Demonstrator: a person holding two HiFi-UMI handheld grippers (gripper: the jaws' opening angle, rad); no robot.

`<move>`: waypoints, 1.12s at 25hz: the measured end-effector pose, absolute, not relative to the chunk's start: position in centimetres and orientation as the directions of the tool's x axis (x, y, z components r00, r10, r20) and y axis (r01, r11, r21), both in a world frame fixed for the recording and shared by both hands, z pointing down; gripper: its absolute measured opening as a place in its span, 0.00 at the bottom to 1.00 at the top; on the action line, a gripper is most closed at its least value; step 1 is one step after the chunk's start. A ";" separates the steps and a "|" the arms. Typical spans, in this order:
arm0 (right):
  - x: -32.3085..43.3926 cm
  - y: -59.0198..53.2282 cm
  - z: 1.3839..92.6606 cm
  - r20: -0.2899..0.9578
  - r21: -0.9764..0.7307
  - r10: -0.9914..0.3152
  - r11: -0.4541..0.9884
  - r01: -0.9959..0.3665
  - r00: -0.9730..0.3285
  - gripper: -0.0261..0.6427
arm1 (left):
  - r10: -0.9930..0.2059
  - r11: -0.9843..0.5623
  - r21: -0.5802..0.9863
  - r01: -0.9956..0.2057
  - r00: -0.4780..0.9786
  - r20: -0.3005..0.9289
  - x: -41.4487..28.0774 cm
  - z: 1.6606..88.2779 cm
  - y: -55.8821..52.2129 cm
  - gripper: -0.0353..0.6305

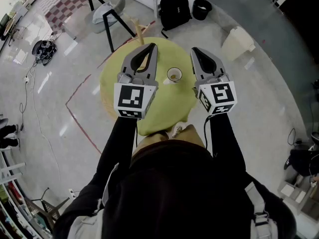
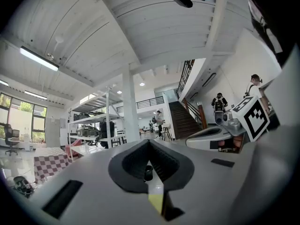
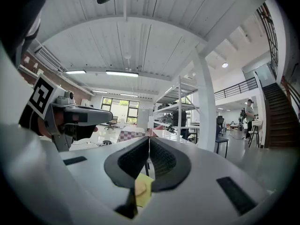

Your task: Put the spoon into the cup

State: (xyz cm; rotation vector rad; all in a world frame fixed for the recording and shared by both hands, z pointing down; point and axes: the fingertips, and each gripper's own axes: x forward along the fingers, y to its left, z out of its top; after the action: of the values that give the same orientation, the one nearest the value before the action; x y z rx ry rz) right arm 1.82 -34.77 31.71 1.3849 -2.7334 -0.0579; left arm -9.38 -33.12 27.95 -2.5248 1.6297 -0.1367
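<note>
No legible text, brand, number or sign is showing in any view. Only black-and-white square markers are showing, on the cubes of the left hand-held gripper (image 1: pixel 150 46) and the right hand-held gripper (image 1: pixel 195 50). They are carrying no letters or digits.
</note>
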 end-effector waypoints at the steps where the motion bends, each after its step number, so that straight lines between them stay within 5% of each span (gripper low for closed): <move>1: 1.8 -34.8 31.7 0.051 0.068 -0.806 0.592 -0.803 -0.590 0.08 | -0.911 -0.409 -0.159 -0.899 0.413 0.005 -9.3 28.0 -33.2 0.07; 28: 1.6 -34.1 31.0 0.041 0.134 -0.798 0.601 -0.788 -0.602 0.08 | -0.902 -0.428 -0.180 -0.886 0.432 0.019 -8.7 28.3 -33.0 0.08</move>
State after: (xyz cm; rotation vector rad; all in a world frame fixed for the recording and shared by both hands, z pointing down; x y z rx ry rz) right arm 1.56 -34.13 31.00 1.3524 -2.7233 -0.1555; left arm -8.65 -32.99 28.26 -2.5345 1.5933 -0.1691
